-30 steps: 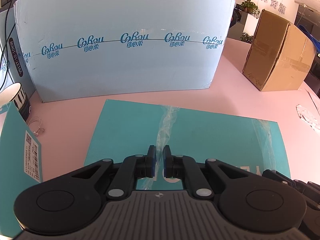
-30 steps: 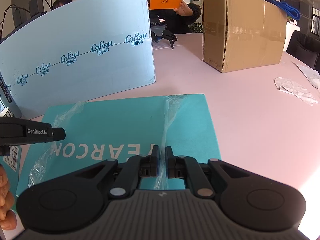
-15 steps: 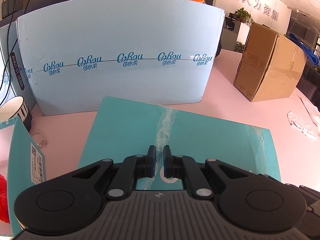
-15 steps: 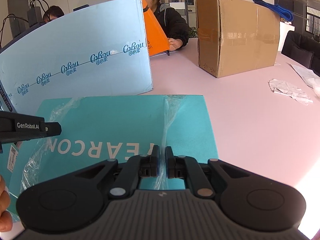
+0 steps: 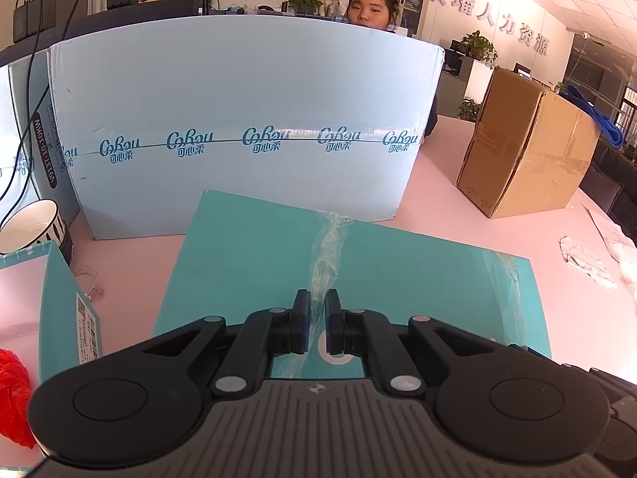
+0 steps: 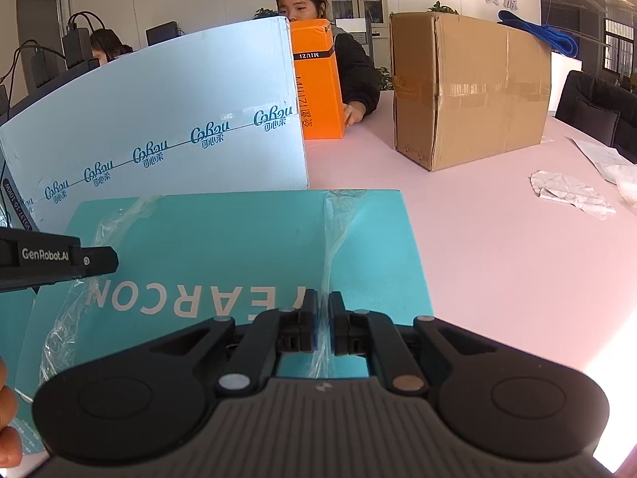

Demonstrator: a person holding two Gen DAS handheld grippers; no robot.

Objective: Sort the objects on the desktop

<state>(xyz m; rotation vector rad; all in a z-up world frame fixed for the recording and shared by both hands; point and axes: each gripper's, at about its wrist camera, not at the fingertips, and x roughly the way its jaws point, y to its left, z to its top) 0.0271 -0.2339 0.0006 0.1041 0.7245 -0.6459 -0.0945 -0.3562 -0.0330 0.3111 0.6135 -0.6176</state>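
Left gripper over near edge of teal box, jaws nearly closed on a strip of clear tape rising from the box top. Second tape strip near the box's right edge. Teal box flat on pink table. Pale blue carton upright just behind. Brown carton at far right. Striped cup at left, beside another teal box bearing a label. Red bag at lower left. Crumpled paper at right.
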